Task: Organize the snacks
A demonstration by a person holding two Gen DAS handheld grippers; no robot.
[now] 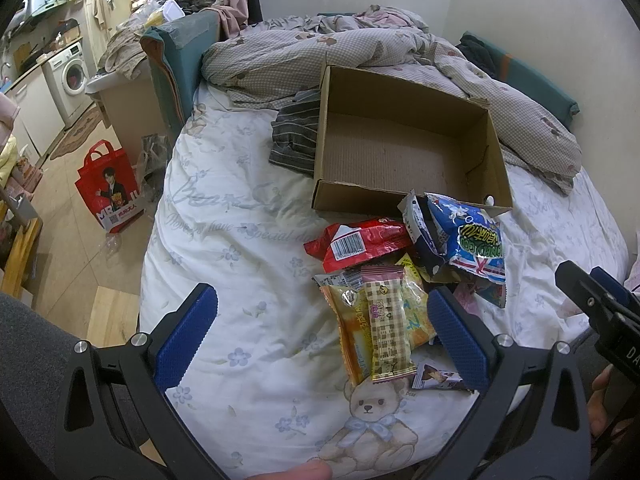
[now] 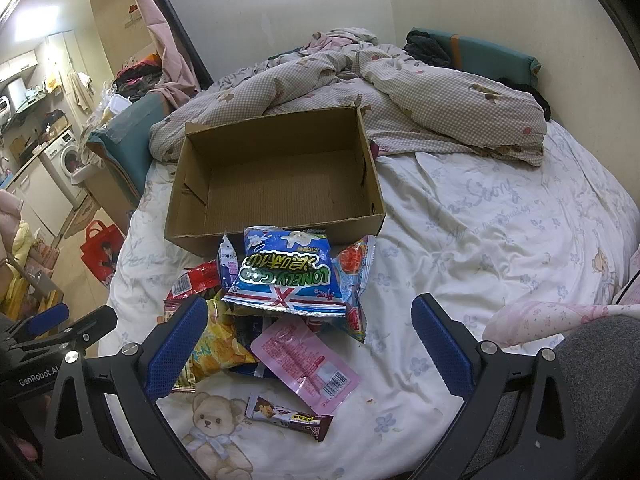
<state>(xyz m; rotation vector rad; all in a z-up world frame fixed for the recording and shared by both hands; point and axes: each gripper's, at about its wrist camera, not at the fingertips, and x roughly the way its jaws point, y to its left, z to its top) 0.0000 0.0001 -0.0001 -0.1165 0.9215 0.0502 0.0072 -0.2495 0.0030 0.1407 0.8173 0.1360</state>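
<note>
An empty brown cardboard box [image 1: 404, 148] [image 2: 276, 178] sits on the bed, its top open. A pile of snack packets lies just in front of it: a blue bag [image 1: 474, 246] [image 2: 290, 274] on top, a red packet [image 1: 360, 242], a yellow checked bar [image 1: 388, 332], a pink packet [image 2: 308, 360] and a small chocolate bar [image 2: 288, 414]. My left gripper [image 1: 320, 336] hangs open above the sheet, its right finger beside the checked bar. My right gripper [image 2: 310, 346] is open over the pink packet. Neither holds anything.
A rumpled checked quilt [image 1: 360, 52] [image 2: 400, 84] lies behind the box, with a striped cloth [image 1: 298, 128] at the box's left. Bed edge drops to the floor at left, where a red shopping bag [image 1: 108, 188] stands. The other gripper [image 1: 600, 300] shows at far right.
</note>
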